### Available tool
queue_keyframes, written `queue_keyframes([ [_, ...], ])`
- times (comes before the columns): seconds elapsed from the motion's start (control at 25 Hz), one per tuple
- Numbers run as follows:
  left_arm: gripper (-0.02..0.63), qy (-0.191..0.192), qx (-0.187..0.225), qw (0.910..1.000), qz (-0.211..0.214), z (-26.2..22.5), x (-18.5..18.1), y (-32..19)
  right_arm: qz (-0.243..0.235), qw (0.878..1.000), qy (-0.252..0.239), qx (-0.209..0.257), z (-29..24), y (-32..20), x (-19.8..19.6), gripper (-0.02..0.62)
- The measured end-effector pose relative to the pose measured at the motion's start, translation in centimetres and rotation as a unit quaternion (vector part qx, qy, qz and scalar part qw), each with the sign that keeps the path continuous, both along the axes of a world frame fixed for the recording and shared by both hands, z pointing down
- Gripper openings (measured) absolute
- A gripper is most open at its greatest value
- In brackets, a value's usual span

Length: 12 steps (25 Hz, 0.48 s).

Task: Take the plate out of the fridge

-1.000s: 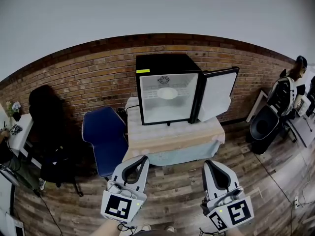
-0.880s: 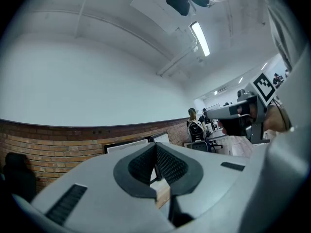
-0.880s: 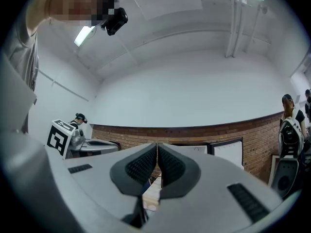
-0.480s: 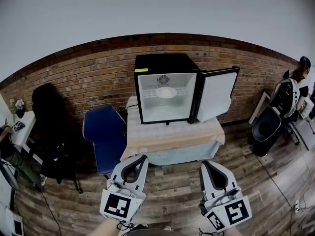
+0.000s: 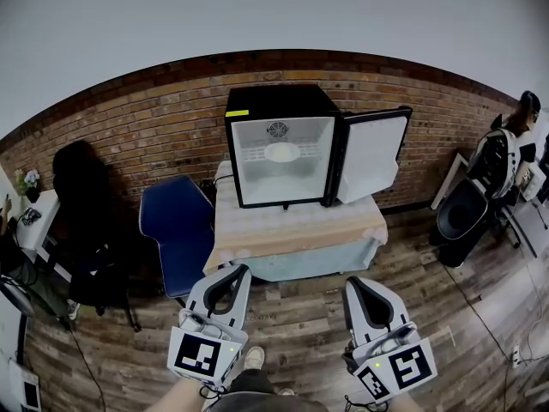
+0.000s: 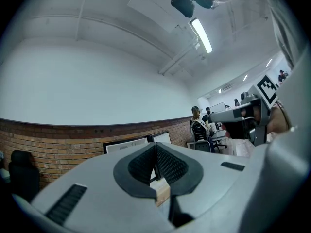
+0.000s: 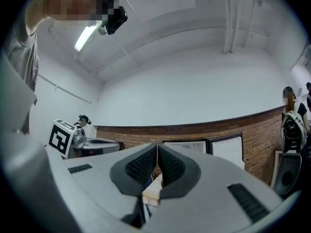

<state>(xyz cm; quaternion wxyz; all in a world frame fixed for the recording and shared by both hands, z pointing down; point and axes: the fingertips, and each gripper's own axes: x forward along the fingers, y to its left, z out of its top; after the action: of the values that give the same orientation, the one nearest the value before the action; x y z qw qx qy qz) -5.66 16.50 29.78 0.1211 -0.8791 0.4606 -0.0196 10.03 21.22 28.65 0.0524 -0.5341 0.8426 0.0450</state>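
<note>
A black mini fridge [image 5: 279, 148] stands on a cloth-covered table [image 5: 296, 239] against the brick wall, its door [image 5: 371, 156] swung open to the right. Inside, on the wire shelf, lies a white plate [image 5: 281, 152]. Low in the head view, well short of the table, I hold my left gripper [image 5: 232, 275] and my right gripper [image 5: 354, 285] side by side, both shut and empty. In the left gripper view the left gripper [image 6: 156, 154] has its pads pressed together. The right gripper [image 7: 157, 155] looks the same in its own view, with the fridge [image 7: 194, 147] just beyond it.
A blue chair [image 5: 176, 230] stands left of the table, with a dark office chair [image 5: 86, 221] further left. At the far right sits a person [image 5: 515, 123] by a black chair [image 5: 463, 217]. Wooden floor [image 5: 300, 324] lies between me and the table.
The view has shifted slightly: the fridge and table sit a little higher and further left in the frame. Both grippers stay low, shut, and almost where they were.
</note>
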Motion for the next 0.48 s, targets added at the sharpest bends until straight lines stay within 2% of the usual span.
queue_keyframes([
  [0.48, 0.018, 0.007, -0.006, 0.9999, 0.003, 0.9, 0.0, -2.8, 0.001, 1.0, 0.014, 0.003, 1.3, -3.4, -0.6, 0.031],
])
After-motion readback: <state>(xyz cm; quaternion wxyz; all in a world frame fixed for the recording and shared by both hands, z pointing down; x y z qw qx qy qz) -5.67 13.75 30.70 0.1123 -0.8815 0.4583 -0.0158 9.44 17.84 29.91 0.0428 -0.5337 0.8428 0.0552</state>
